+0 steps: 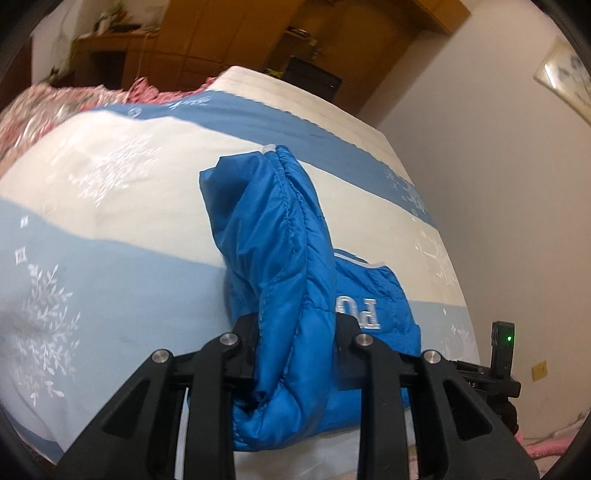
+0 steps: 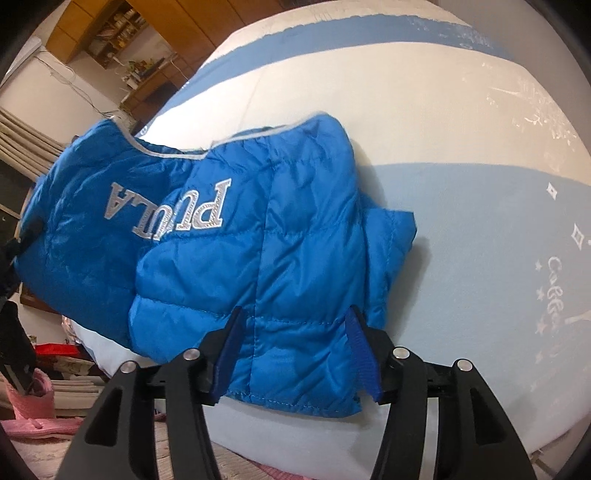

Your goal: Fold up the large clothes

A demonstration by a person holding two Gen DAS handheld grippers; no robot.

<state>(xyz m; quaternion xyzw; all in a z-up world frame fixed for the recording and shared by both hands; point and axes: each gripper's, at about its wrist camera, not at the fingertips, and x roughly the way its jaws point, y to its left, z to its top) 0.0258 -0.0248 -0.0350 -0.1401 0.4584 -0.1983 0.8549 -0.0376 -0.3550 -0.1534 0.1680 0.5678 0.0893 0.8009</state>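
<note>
A blue padded jacket (image 2: 229, 236) with grey lettering lies near the edge of the bed (image 2: 461, 122), folded over on itself. My left gripper (image 1: 295, 325) is shut on a thick bunched fold of the jacket (image 1: 280, 258) and holds it lifted off the cover. In the right wrist view my right gripper (image 2: 295, 328) stands open astride the jacket's lower hem. The fabric lies between its blue-taped pads (image 2: 364, 354), which do not squeeze it.
The bed cover (image 1: 110, 177) has blue and white bands with snowflake prints. A floral quilt (image 1: 44, 107) is heaped at the far end. Wooden cabinets (image 1: 229, 33) and a white wall (image 1: 480, 147) stand behind. Pink slippers (image 2: 33, 410) lie on the floor.
</note>
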